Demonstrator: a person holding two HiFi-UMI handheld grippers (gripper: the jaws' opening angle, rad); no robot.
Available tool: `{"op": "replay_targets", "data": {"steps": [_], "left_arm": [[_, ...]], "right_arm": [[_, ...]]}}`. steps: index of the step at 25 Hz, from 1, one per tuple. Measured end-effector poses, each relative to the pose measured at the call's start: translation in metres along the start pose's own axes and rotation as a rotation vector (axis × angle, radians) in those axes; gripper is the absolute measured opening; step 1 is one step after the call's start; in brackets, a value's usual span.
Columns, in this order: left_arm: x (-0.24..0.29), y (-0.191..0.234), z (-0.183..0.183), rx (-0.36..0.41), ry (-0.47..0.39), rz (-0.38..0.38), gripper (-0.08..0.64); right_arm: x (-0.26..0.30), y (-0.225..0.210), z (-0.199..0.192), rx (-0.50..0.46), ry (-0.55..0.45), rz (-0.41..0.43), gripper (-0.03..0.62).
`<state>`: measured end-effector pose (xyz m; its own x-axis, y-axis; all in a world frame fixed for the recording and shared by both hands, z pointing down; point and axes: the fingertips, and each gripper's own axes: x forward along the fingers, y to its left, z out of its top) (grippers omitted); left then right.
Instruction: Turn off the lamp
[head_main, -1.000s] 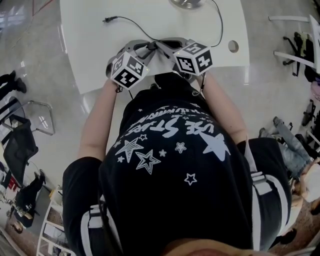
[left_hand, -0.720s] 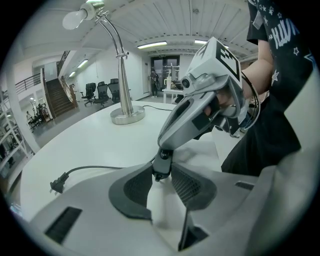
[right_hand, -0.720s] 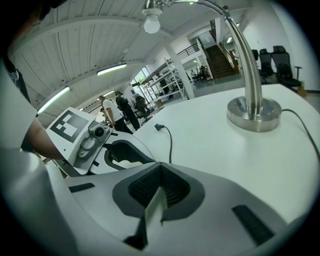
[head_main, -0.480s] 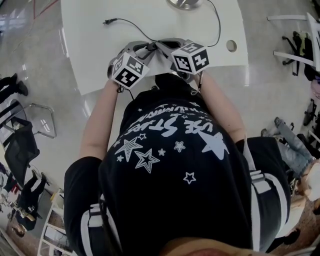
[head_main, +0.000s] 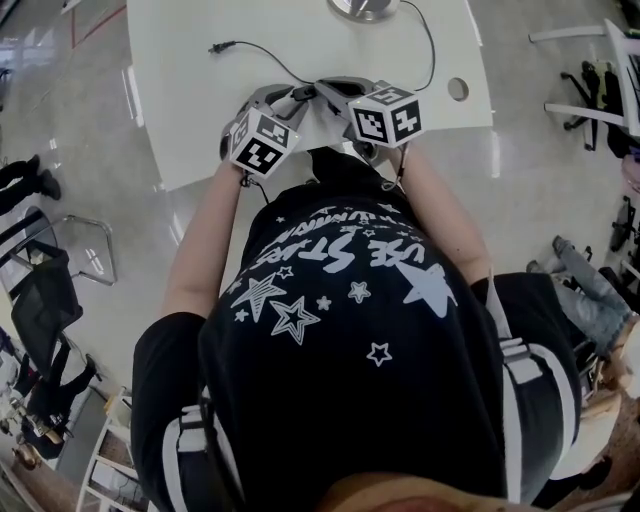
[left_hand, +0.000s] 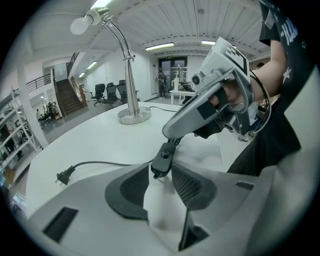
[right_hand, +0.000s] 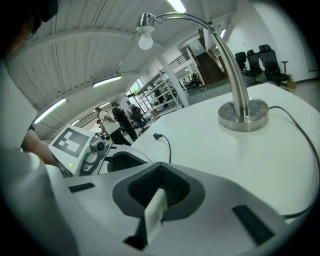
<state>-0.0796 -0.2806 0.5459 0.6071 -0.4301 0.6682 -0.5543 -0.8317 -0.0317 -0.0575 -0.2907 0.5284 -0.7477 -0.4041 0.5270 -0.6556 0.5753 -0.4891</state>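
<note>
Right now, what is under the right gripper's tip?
A black inline switch, clamped in the left gripper. The right gripper hides the switch's far end.

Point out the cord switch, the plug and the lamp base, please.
cord switch (left_hand: 162, 156): left gripper view, black housing.
plug (left_hand: 65, 176): left gripper view, plug body.
lamp base (right_hand: 245, 122): right gripper view, disc's front rim.

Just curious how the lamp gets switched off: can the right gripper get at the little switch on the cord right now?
Probably yes. The left gripper holds the cord switch between its jaws, and the right gripper, jaws closed, has its tip right at the switch's upper end with nothing between.
</note>
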Motion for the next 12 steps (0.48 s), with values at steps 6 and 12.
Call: {"op": "replay_targets", "data": {"steps": [6,12], "left_arm": [[-0.006,-0.002,-0.001,-0.027,-0.016,0.032,0.137],[-0.017,-0.018,0.002,-0.052,-0.062,0.076,0.138]], "right_arm": [[-0.027,-0.004,-0.005,0.012,-0.033,-0.019,0.006],[-0.055,-0.007,-0.021,0.024,-0.056,-0.051,0.006]]}}
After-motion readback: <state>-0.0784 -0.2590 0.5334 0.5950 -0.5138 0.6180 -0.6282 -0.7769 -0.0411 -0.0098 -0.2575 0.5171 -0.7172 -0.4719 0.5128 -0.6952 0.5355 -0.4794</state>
